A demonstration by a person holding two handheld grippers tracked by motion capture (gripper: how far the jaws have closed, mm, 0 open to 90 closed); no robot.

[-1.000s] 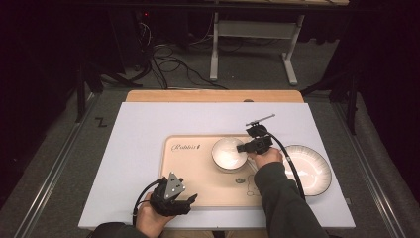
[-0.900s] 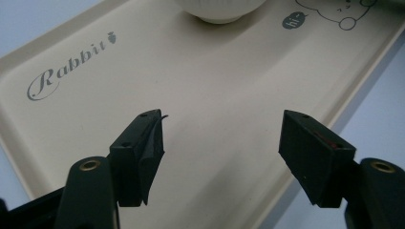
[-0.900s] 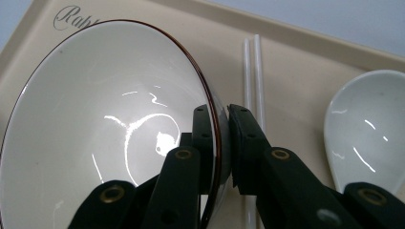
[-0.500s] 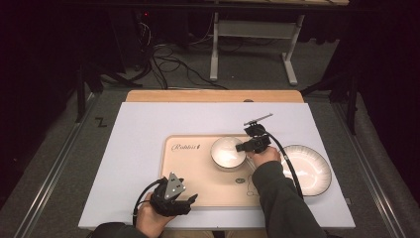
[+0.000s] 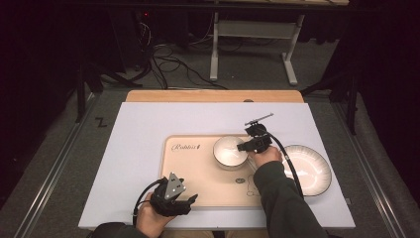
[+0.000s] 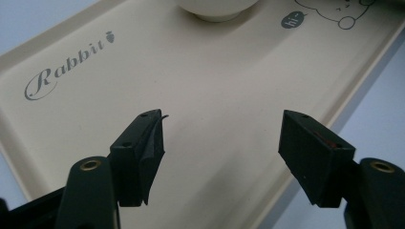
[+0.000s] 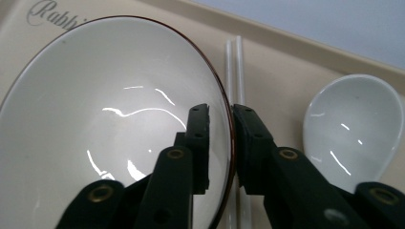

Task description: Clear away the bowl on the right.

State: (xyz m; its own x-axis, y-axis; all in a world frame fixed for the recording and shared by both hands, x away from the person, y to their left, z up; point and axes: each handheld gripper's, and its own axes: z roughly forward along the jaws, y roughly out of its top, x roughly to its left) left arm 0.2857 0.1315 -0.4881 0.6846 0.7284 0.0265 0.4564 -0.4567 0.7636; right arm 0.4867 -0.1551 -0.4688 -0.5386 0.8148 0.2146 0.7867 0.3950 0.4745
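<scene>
The bowl stands on the tray, centre of the high view. The right gripper straddles the bowl's right rim: one finger inside, one outside, a narrow gap showing at the rim. These fingers have just been opening, so the bowl appears released. The left gripper, lower left, holds its fingers wide and empty over the tray. Against the earlier frame, bowl and hands are unmoved.

Place: lab or recording room
Signs: loose cables on grey floor, upper left; metal stand top centre; dark surround; white-topped table
</scene>
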